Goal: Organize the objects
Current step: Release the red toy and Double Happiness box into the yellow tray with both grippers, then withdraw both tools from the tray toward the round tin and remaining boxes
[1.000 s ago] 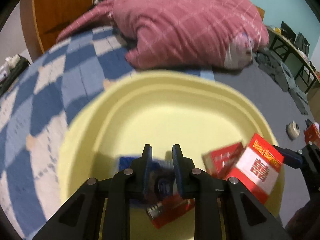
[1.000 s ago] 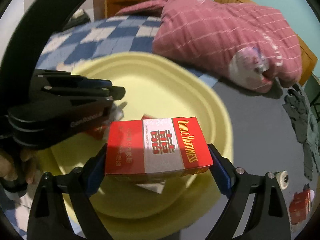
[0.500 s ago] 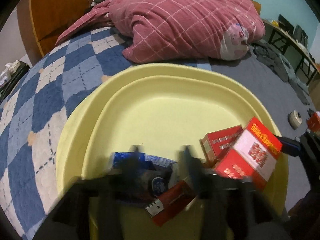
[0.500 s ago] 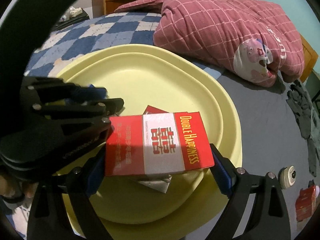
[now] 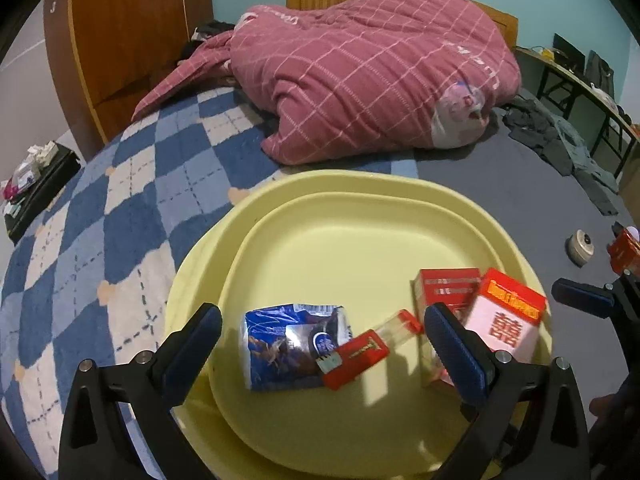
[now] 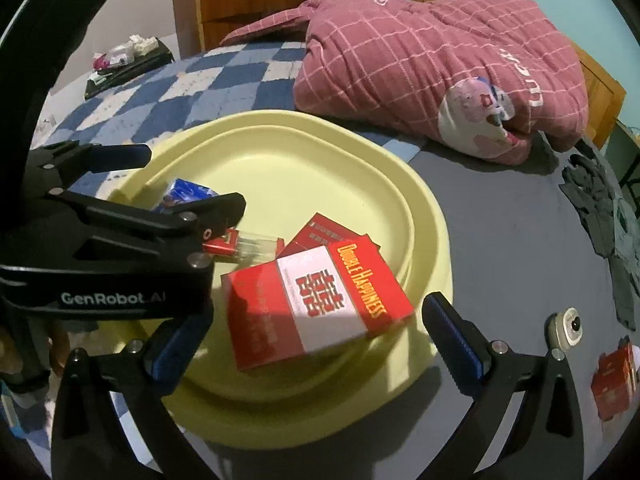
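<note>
The pale yellow basin [image 5: 280, 216] sits on a bed whose cover [image 5: 132, 208] is chequered in dark blue, light blue and white on one side of it and plain dark grey [image 5: 532, 200] on the other; behind the basin lies a dusty-pink quilt [image 5: 372, 92] crossed by thin white grid lines. Inside the basin are a red-and-white box with gold lettering [image 6: 320, 300], a darker red box [image 5: 446, 288] behind it, a blue printed wrapper [image 5: 280, 344] and a red item with a clear end [image 5: 372, 348]. Each hand-held gripper is black with blue pads [image 5: 456, 352], and beyond the basin on the grey side is a small item [image 5: 580, 247] that looks beige, though it is too small to be sure.
</note>
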The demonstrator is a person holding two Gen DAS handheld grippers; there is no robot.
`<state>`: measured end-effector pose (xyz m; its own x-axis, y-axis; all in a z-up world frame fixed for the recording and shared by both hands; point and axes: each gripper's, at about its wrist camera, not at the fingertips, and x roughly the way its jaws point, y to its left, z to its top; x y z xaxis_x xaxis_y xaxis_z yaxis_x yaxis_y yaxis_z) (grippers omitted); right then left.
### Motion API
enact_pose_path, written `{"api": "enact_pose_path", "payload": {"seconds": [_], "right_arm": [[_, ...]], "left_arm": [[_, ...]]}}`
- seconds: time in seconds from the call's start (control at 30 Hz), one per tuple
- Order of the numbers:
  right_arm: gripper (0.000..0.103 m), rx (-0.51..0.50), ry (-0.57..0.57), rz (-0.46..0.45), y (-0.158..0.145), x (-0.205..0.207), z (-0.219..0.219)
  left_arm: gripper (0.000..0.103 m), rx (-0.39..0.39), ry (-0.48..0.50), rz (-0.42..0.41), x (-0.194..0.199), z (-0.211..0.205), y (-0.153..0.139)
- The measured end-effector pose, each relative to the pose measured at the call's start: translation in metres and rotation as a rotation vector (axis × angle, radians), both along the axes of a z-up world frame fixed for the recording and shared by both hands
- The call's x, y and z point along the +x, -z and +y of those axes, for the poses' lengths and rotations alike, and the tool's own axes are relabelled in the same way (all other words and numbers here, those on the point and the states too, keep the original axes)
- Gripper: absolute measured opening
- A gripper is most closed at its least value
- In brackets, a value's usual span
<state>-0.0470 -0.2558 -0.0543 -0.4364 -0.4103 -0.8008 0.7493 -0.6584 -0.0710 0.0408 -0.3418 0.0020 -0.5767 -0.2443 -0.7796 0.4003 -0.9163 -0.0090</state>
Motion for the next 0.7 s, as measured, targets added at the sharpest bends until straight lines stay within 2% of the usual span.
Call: {"api": "enact_pose_path", "payload": {"seconds": [0.37, 0.7], "right_arm": [[0.103, -0.032, 0.051, 0.025, -0.022, 0.004, 0.024], [0.103, -0.029, 0.168, 0.05, -0.029, -0.004, 0.103]], "left_arm": [[0.103, 0.008, 0.004, 0.018, 0.017, 0.02, -0.025], [0.103, 0.003, 0.112, 0.009, 0.0, 0.083, -0.028]]}}
